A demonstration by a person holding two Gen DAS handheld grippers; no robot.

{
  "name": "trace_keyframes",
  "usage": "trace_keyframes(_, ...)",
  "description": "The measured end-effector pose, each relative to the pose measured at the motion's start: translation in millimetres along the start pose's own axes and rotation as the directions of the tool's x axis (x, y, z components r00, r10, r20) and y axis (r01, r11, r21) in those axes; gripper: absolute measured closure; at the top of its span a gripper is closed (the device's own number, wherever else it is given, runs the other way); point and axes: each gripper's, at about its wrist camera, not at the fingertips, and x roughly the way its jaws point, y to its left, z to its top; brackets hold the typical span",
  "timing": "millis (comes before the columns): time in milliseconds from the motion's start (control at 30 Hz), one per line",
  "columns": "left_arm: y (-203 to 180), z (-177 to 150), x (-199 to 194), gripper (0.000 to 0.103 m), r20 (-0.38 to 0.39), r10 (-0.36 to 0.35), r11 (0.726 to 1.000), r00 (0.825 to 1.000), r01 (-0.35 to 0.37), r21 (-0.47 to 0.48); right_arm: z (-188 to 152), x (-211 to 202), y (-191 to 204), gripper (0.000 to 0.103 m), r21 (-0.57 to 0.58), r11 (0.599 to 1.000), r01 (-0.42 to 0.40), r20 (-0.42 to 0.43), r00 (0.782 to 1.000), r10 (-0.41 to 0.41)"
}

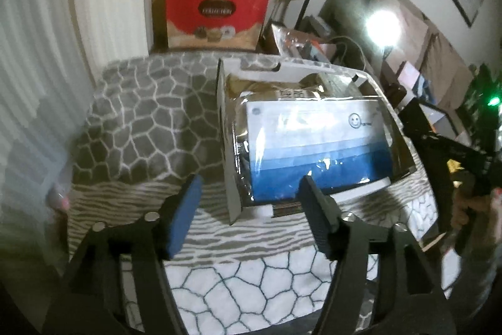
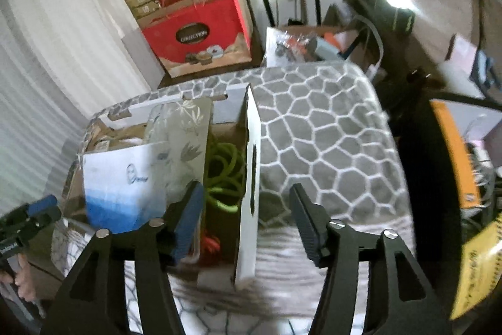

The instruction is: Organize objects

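Observation:
A white cardboard box (image 1: 226,115) stands open on a grey cobble-patterned blanket (image 1: 141,121). On top inside it lies a blue-and-white packet (image 1: 317,143) wrapped in clear plastic. My left gripper (image 1: 249,187) is open just before the box's near edge, with nothing pressed between its pads. In the right wrist view the same box (image 2: 251,171) also holds a grey leaf-printed pack (image 2: 182,134) and a coiled green cord (image 2: 224,175). My right gripper (image 2: 246,190) is open, its fingers on either side of the box's right wall without touching it. The blue-and-white packet (image 2: 119,187) lies to its left.
Red gift boxes (image 1: 216,11) are stacked behind the blanket against the wall. A clear bag of small items (image 2: 291,46) lies past the blanket's far edge. Yellow and orange things (image 2: 455,153) crowd the right side. The other gripper and a hand (image 1: 464,203) show at right.

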Motion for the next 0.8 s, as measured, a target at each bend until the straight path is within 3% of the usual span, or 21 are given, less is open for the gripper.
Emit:
trace_keyframes(133, -16, -5, -12, 0.029, 0.048, 0.044, 0.998, 0.998, -0.046, 0.048, -15, -29, 16, 0.027, -0.047, 0.998, 0.029, 0.056, 0.998, -0.026)
trace_keyframes(233, -21, -7, -17, 0.028, 0.05, 0.021, 0.999, 0.999, -0.023, 0.036, -26, -40, 25, 0.024, -0.059, 0.997, 0.039, 0.072, 0.997, -0.035)
trace_keyframes(300, -21, -10, -21, 0.01, 0.058, 0.004, 1.0, 0.998, -0.005, 0.022, -33, -45, 28, 0.022, -0.058, 0.997, 0.04, 0.074, 0.997, -0.036)
trace_keyframes(333, -23, -12, -25, 0.009, 0.074, -0.001, 1.0, 0.997, -0.001, 0.017, -36, -47, 29, 0.022, -0.057, 0.997, 0.043, 0.077, 0.996, -0.039)
trace_keyframes(500, -29, -17, -35, 0.007, 0.107, 0.029, 0.999, 0.994, -0.032, 0.022, -51, -56, 41, 0.019, -0.079, 0.992, 0.1, 0.107, 0.99, -0.091)
trace_keyframes(733, -39, -28, -43, 0.007, 0.124, 0.047, 0.998, 0.991, -0.052, 0.039, -68, -60, 63, 0.002, -0.11, 0.985, 0.135, 0.135, 0.984, -0.12)
trace_keyframes(800, -41, -29, -44, 0.007, 0.131, 0.064, 0.997, 0.989, -0.07, 0.038, -73, -62, 68, 0.002, -0.105, 0.984, 0.142, 0.148, 0.981, -0.126)
